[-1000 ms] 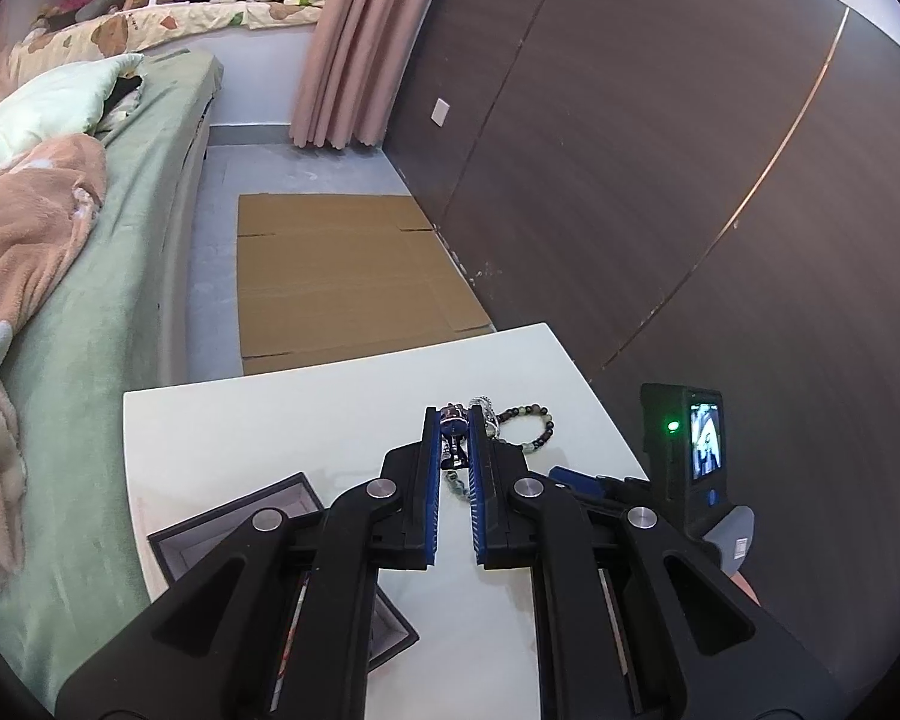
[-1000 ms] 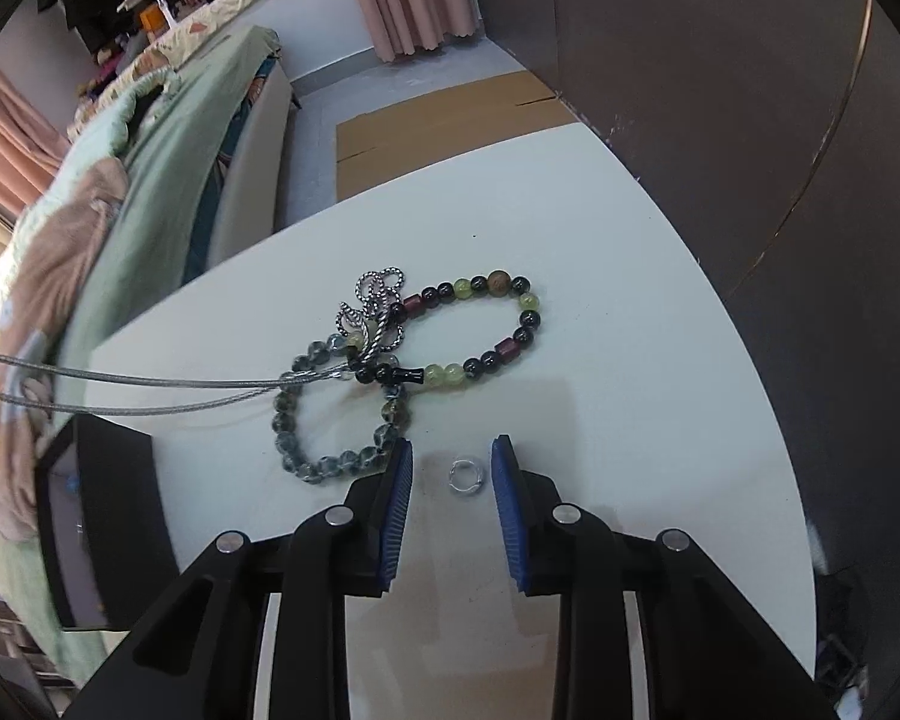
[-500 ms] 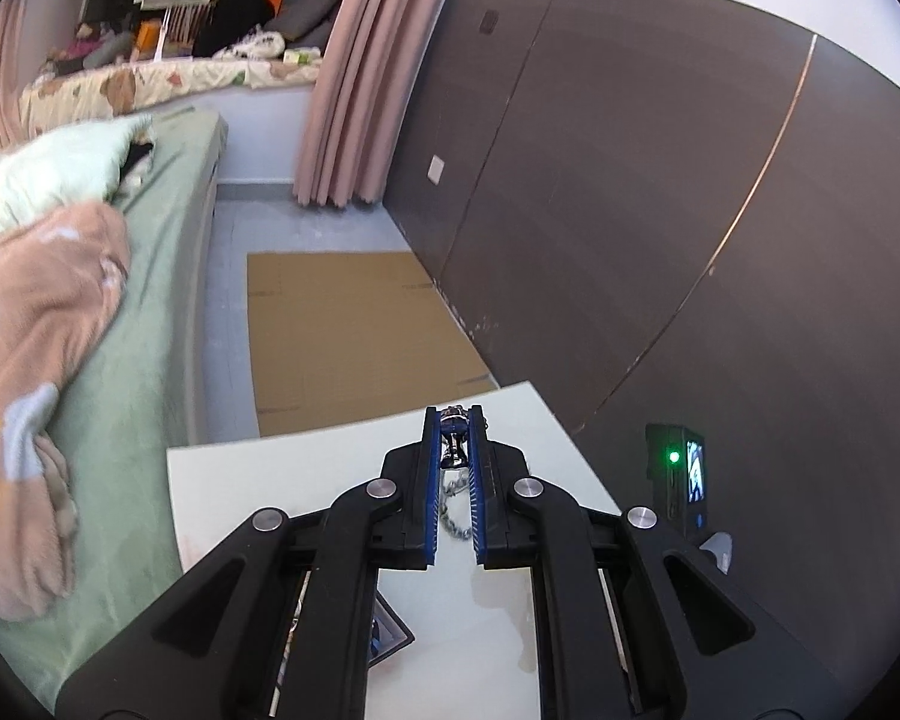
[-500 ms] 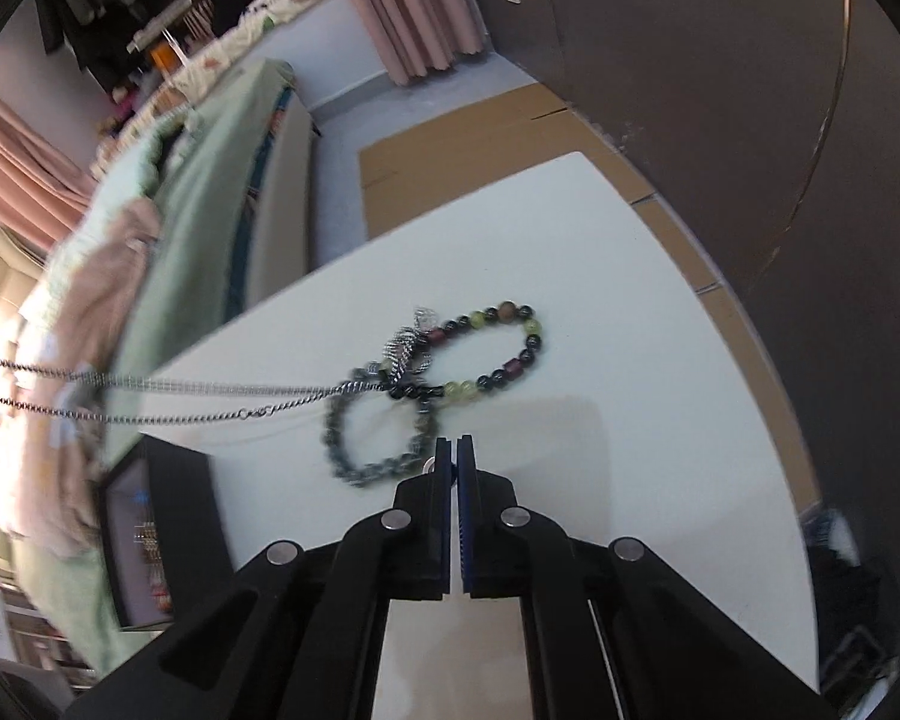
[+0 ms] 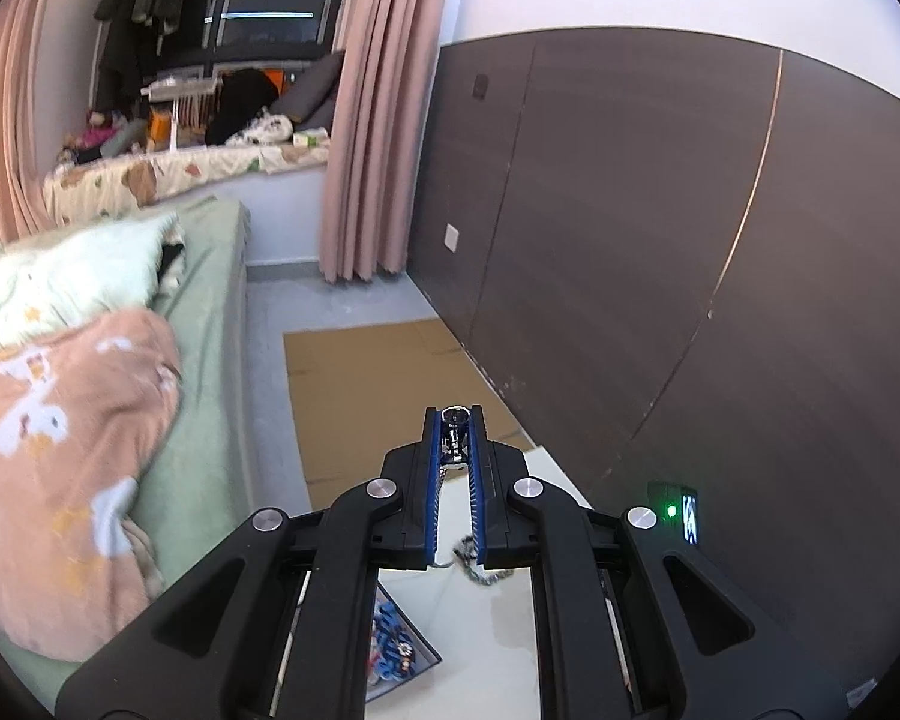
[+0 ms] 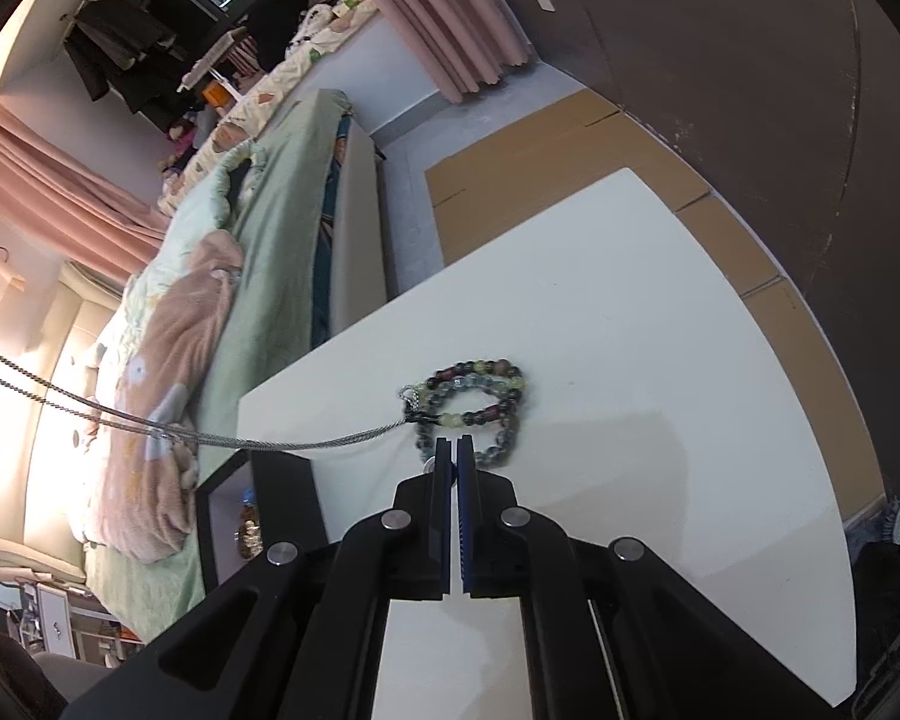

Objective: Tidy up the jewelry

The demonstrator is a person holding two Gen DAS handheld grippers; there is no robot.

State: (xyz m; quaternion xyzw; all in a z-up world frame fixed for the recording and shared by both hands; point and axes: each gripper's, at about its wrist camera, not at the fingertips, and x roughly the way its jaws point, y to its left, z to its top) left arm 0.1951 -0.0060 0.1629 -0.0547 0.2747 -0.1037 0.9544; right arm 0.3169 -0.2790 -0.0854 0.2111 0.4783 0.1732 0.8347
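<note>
Green bed [image 5: 210,324], pink curtains [image 5: 372,120], dark wall panels [image 5: 630,210].

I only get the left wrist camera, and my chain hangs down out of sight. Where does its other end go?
Observer: The chain stretches tight across to two bead bracelets lying on the table.
Operator: Is it hooked on them?
Observer: It reaches their left side, but I cannot tell whether it is hooked.
Operator: What's my other gripper doing?
Observer: The right gripper is shut just in front of the bracelets, and a bit of a silver ring shows at its tip.
</note>
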